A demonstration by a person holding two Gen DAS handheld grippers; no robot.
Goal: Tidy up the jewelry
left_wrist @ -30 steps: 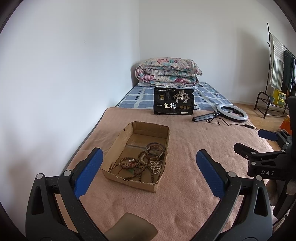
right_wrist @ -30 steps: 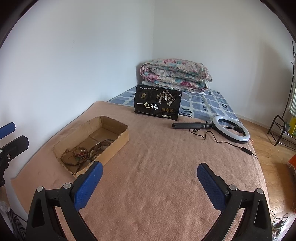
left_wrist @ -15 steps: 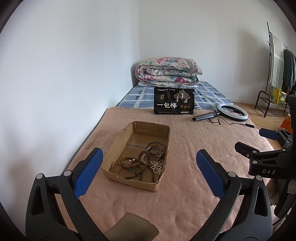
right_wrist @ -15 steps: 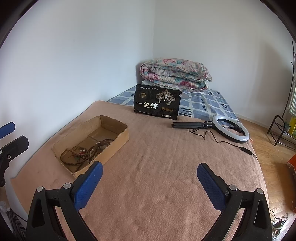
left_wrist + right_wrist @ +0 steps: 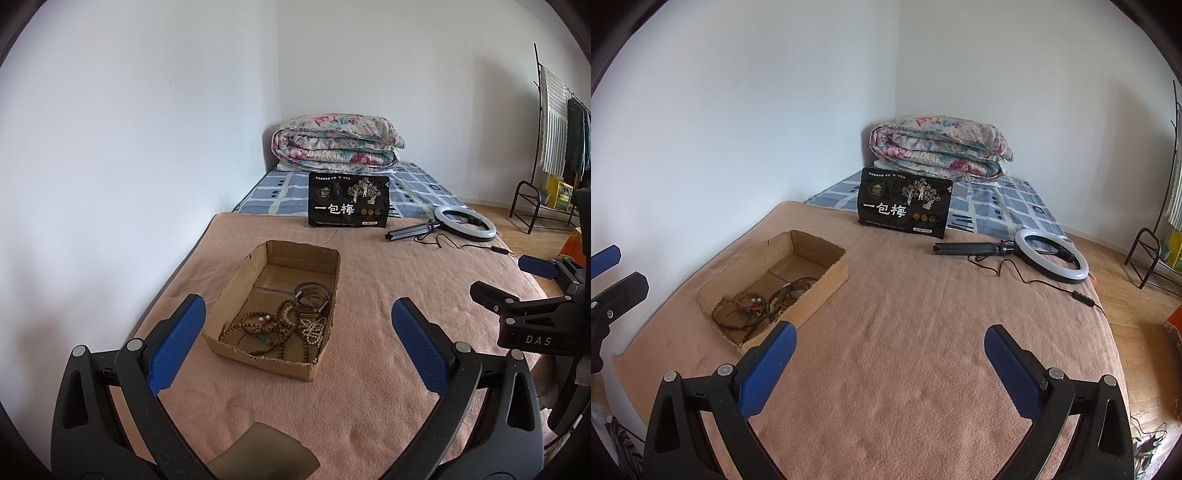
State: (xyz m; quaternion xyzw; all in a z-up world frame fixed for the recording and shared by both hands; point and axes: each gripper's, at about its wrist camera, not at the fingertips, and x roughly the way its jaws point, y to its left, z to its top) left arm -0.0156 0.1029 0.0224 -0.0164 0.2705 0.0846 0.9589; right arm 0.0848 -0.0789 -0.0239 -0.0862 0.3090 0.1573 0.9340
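A cardboard box (image 5: 273,302) sits on the bed's pink blanket (image 5: 362,369), holding a tangle of bead bracelets (image 5: 284,326) at its near end. The left claw (image 5: 295,332) hangs just before the box, fingers apart and holding nothing. The right claw (image 5: 890,363) hovers over bare blanket beside it, likewise spread wide and carrying nothing.

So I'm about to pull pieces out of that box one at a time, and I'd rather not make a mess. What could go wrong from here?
The bead strands lie tangled in the cardboard box, so lifting one will likely drag others along. The box looks light and sits on a soft blanket; a snagged strand could tip or slide it. Both the left gripper and the right gripper are open and hold nothing; thin strands may slip between their wide pads.
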